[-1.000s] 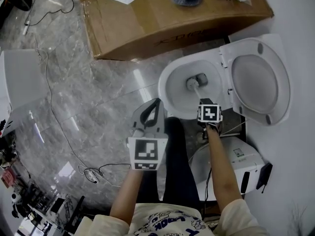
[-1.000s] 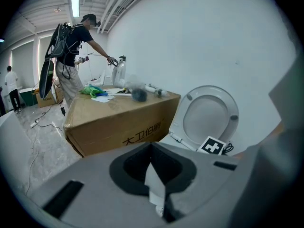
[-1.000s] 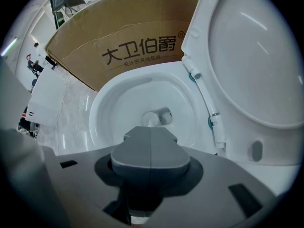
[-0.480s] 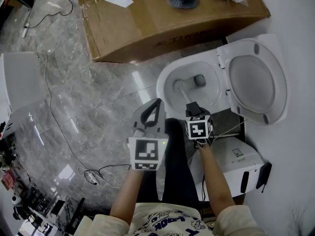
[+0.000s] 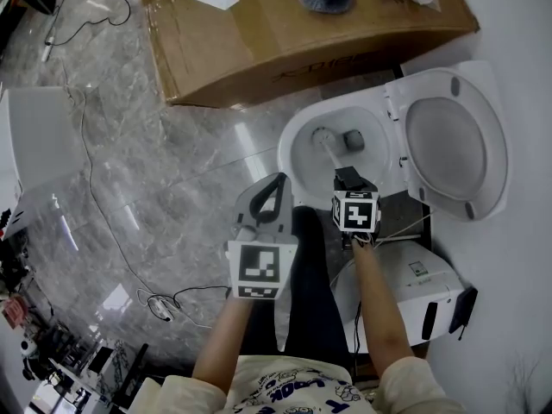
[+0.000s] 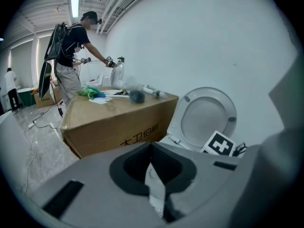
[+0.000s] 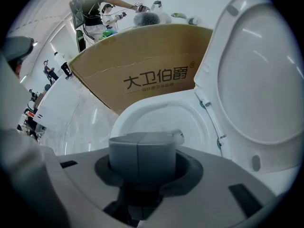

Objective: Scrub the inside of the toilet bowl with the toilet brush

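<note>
The right gripper (image 5: 347,179) has swung the toilet brush (image 5: 324,137) across the bowl (image 5: 290,145).

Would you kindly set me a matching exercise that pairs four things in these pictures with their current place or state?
Things:
1. toilet brush
2. toilet lid
3. cardboard box
4. left gripper

States:
A. raised open
B. shut and empty, over the floor
C. on the floor beside the toilet bowl
D. head down in the toilet bowl, handle clamped by the right gripper

Pairs: 1-D; 2-A; 3-C; 4-B
</note>
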